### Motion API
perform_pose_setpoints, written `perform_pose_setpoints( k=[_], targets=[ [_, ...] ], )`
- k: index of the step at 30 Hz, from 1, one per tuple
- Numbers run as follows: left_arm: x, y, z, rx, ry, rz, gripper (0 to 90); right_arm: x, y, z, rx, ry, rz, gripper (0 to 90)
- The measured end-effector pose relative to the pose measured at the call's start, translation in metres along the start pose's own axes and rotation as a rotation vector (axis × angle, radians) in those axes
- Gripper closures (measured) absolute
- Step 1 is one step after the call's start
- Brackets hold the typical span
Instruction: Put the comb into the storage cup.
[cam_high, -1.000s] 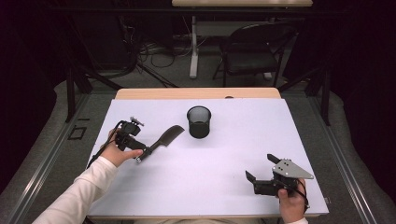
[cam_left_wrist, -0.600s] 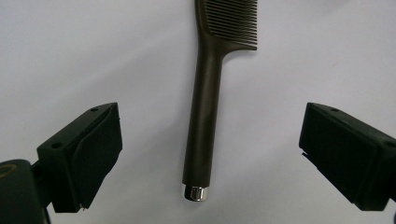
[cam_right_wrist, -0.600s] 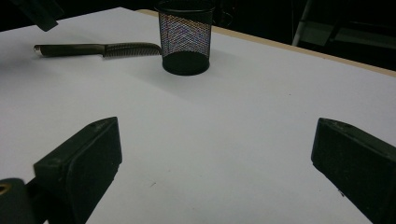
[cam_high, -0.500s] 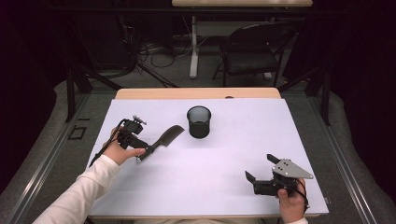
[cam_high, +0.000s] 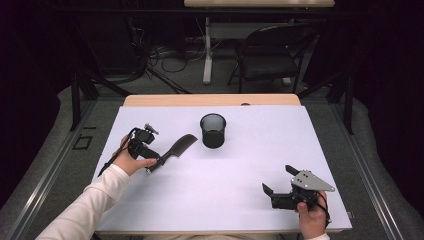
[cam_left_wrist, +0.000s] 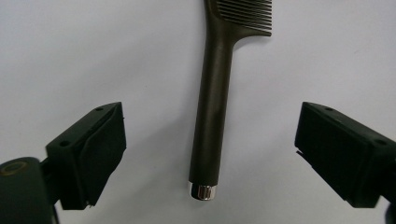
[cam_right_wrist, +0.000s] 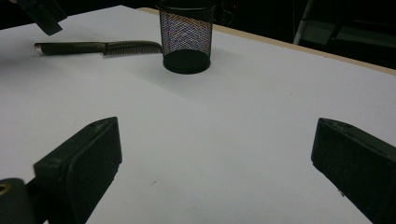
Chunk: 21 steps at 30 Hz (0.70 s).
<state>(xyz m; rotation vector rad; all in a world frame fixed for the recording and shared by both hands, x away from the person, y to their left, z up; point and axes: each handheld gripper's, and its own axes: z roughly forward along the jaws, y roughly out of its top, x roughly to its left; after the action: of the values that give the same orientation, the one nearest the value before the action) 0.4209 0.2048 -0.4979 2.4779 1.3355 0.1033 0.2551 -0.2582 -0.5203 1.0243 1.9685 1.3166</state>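
Left tongs (cam_left_wrist: 208, 154) gape either side of the comb (cam_left_wrist: 212, 93) handle, untouched; right tongs (cam_right_wrist: 210, 163) gape toward the mesh cup (cam_right_wrist: 186, 35) at twelve o'clock.

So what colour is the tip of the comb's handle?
Shiny silver cap on the dark comb; clearest in the left gripper view.

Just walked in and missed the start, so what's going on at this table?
A person sits at a white-covered table with a two-jaw gripper in each hand. The left gripper is open over the handle of a dark plastic comb lying flat on the table, jaws on either side, not touching it. A black wire-mesh cup stands upright beside the comb's toothed end. The right gripper is open near the front edge, holding nothing.
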Motion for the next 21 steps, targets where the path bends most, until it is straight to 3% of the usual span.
perform_pose_setpoints(
  k=[8,11,15,21],
  targets=[
    [-0.001,0.003,0.009,0.032,-0.007,0.032,11.4,0.000,0.000,0.000,0.000,0.002,-0.004,1.4],
    [-0.002,0.004,0.012,0.057,0.010,0.061,15.0,0.000,0.000,0.001,0.000,0.002,-0.002,1.4],
    [-0.003,0.005,0.015,0.078,0.009,0.065,20.4,0.000,-0.001,0.001,0.001,0.003,-0.003,1.4],
    [-0.005,0.009,0.015,0.110,0.047,0.095,29.9,0.000,0.000,0.001,0.005,0.003,-0.003,1.4]
  ],
)
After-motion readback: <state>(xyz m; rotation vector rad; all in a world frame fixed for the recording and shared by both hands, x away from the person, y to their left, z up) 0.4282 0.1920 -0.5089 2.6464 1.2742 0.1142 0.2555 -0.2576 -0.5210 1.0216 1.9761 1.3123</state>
